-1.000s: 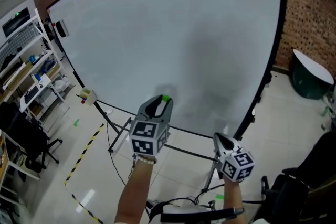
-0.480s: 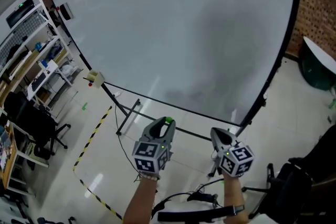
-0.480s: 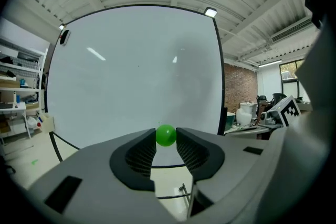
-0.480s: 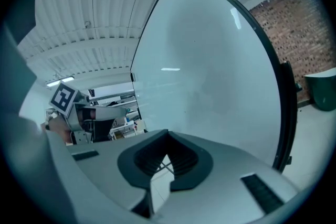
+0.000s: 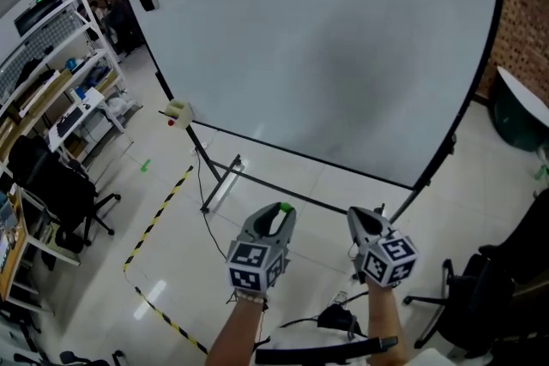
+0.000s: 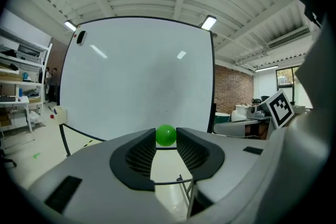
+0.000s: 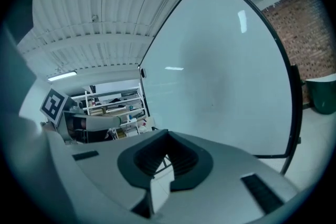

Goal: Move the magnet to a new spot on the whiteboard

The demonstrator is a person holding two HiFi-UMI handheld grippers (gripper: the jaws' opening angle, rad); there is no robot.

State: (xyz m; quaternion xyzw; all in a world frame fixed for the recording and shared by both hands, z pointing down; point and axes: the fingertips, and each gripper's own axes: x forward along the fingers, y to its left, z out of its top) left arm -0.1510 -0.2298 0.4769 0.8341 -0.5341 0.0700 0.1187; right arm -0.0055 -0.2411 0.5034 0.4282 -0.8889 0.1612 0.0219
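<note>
magnet (image 6: 166, 135) clamped at tips of left gripper (image 6: 166, 137) jaws; right gripper (image 7: 167, 134) jaws together.

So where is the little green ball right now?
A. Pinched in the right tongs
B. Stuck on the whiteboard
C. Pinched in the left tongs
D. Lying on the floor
C: the left gripper view shows the green ball clamped between the tips of the left tongs. The right tongs are closed with nothing in them.
</note>
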